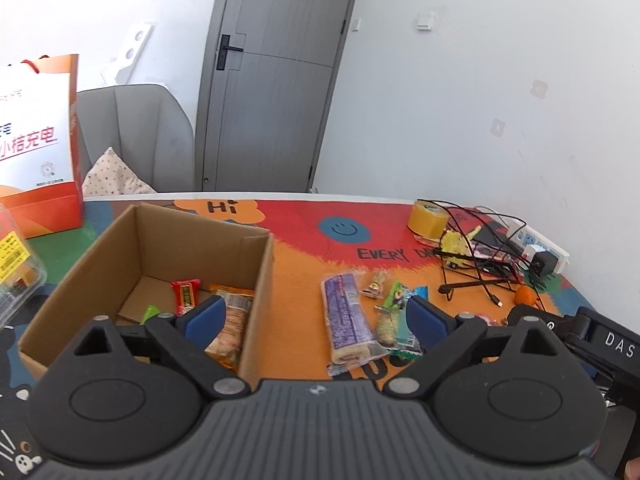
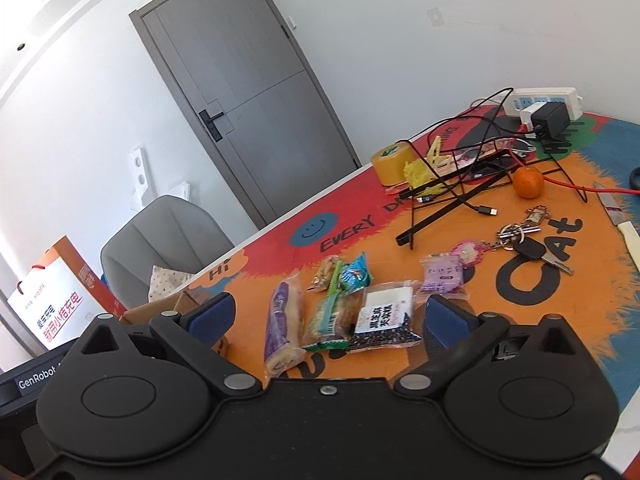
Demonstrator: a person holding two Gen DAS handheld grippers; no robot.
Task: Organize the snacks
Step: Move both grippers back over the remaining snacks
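An open cardboard box (image 1: 256, 280) stands on the colourful table mat, holding a red snack bar (image 1: 186, 294), an orange-wrapped snack (image 1: 232, 324) and a green packet (image 1: 150, 314). To its right lie loose snacks: a long purple roll (image 1: 348, 316), a green bar (image 1: 390, 312) and small packets. My left gripper (image 1: 316, 316) is open and empty, above the box's right wall. In the right wrist view, the purple roll (image 2: 282, 328), a green bar (image 2: 330, 318), a black-and-white packet (image 2: 386, 316) and a lilac packet (image 2: 442, 274) lie ahead. My right gripper (image 2: 328, 318) is open and empty above them.
A tape roll (image 2: 394, 162), a black wire stand with cables (image 2: 460, 184), an orange (image 2: 528, 182), keys (image 2: 524, 240), a knife (image 2: 620, 220) and a power strip (image 2: 540, 100) sit at the far right. An orange paper bag (image 1: 44, 152) stands left of the box. A grey chair (image 1: 132, 132) is behind the table.
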